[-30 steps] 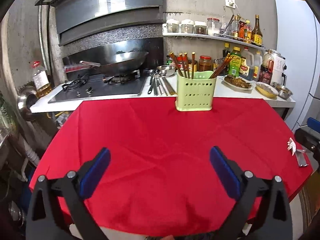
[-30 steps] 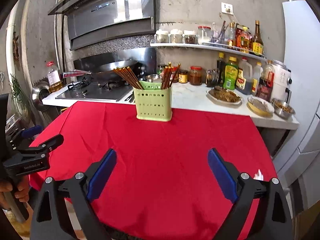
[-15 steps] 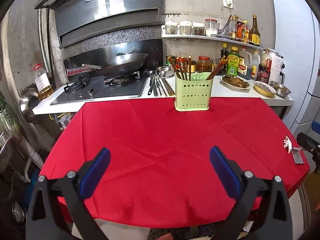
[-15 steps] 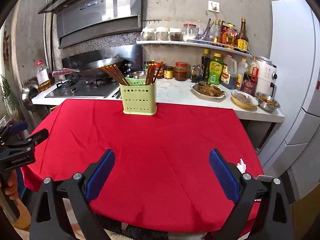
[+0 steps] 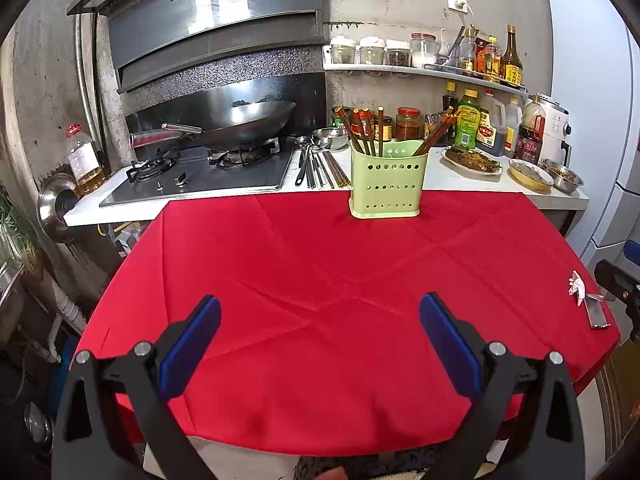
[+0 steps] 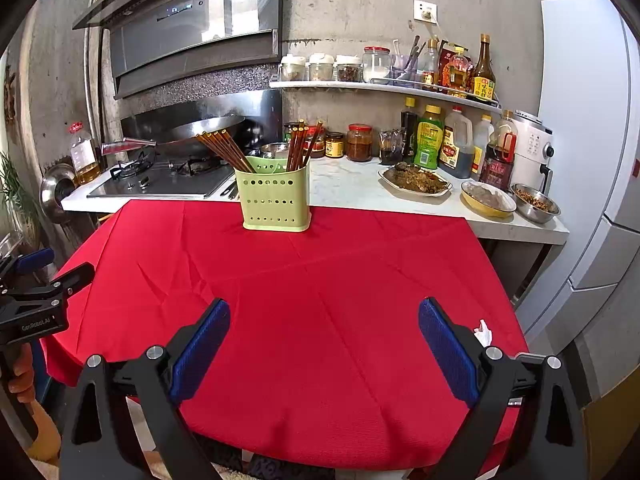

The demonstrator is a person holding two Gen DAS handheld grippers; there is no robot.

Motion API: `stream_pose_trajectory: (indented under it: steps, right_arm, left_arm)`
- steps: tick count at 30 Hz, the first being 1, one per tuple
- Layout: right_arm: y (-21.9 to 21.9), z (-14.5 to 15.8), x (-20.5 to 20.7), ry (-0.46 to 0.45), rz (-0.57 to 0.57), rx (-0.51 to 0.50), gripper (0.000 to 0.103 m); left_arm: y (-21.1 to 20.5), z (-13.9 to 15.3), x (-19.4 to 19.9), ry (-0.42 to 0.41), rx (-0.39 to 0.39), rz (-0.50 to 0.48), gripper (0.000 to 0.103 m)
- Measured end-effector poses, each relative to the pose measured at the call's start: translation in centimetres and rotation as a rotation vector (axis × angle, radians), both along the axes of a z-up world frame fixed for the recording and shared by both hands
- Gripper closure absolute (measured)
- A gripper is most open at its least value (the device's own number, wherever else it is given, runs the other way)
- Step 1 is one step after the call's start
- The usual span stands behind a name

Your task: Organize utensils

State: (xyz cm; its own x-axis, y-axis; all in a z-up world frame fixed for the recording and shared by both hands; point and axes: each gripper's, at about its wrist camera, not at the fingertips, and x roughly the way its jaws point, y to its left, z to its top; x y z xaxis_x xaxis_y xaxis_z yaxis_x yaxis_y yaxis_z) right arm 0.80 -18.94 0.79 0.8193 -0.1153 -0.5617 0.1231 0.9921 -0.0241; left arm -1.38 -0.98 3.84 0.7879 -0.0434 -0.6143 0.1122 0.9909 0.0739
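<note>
A light green perforated utensil holder [image 5: 385, 184] [image 6: 275, 199] stands at the far edge of the red tablecloth [image 5: 320, 300] [image 6: 320, 300]. Two bunches of brown chopsticks [image 5: 362, 130] [image 6: 228, 148] stick out of it. More chopsticks and metal spoons [image 5: 318, 164] lie on the counter behind it. My left gripper [image 5: 320, 334] is open and empty over the near part of the cloth. My right gripper [image 6: 324, 338] is open and empty too, near the front edge. The left gripper also shows at the left edge of the right wrist view [image 6: 36, 300].
A wok [image 5: 244, 120] sits on the gas stove [image 5: 200, 172]. Bottles and jars [image 6: 448, 144] line the counter and shelf, with food dishes [image 6: 416, 180] and a white fridge [image 6: 592, 140] to the right. A crumpled tissue [image 6: 483, 332] lies at the cloth's right edge.
Both grippers have drawn back from the holder toward the table's near edge, so more of the red cloth shows. Both stay open and empty.
</note>
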Motion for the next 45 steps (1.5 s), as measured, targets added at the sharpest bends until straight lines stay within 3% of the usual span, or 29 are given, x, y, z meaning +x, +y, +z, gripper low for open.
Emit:
stream_pose_trajectory:
  steps: [45]
  right_arm:
    - [-0.10,0.22,0.23,0.001,0.000,0.011,0.009]
  left_arm:
    - [0.11,0.14,0.43,0.002,0.007,0.003,0.006]
